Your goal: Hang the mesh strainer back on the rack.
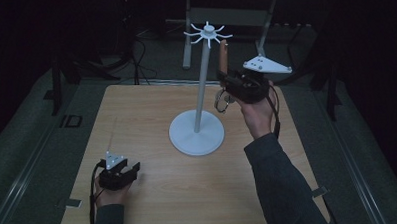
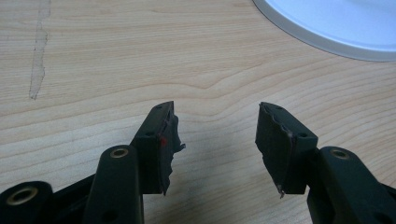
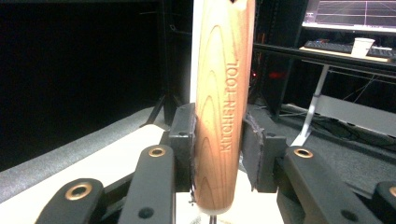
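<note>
The right gripper (image 1: 231, 82) is raised above the far right part of the wooden table (image 1: 164, 193), and its jaws are closed on a wooden handle (image 3: 223, 112) marked "KITCHEN TOOL", which stands upright between them. In the high view this handle (image 1: 223, 56) rises just to the right of the white stand (image 1: 202, 92), near its top ring of hooks (image 1: 208, 33), and a metal part (image 1: 221, 101) hangs under the gripper. The left gripper (image 1: 131, 170) rests low at the near left of the table, well apart from the stand's round base (image 2: 336, 25), with its jaws apart and nothing between them.
</note>
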`<state>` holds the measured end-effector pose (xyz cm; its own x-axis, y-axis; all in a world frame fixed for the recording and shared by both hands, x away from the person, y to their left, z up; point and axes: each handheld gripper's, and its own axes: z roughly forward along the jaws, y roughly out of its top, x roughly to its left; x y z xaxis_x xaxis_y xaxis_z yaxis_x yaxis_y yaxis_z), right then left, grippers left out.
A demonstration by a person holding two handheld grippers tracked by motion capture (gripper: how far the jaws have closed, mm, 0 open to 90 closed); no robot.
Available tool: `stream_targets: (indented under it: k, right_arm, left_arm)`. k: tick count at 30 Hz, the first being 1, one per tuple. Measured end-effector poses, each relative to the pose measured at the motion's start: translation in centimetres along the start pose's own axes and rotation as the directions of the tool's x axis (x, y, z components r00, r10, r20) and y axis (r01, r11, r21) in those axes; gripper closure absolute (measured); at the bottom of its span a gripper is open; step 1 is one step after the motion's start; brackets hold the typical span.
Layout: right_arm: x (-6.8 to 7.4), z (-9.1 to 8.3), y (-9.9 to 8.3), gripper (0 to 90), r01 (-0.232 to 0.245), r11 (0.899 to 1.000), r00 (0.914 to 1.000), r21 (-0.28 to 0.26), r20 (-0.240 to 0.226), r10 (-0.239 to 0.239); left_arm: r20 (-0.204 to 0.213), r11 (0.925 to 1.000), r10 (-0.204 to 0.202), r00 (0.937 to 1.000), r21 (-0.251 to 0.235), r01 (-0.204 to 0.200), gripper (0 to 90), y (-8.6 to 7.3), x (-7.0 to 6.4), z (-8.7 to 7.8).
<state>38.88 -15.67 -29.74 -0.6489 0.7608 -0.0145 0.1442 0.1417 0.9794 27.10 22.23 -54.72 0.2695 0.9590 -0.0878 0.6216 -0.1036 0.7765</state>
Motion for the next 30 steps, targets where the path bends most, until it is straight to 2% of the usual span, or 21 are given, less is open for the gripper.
stream_targets:
  k: [15, 30]
  right_arm:
    - [0.4, -0.6, -0.1, 51.9, 0.029, 1.0, 0.9996, 0.0, -0.008, -0.029]
    - [-0.2, -1.4, -1.0, 42.5, 0.015, 1.0, 0.9998, 0.025, 0.013, -0.015]
  left_arm:
    - [0.001, 1.0, 0.001, 1.0, 0.0, -0.001, 47.7, 0.0, 0.0, 0.0]
    - [0.001, 1.0, -0.001, 1.0, -0.002, 0.001, 47.7, 0.0, -0.1, 0.1]
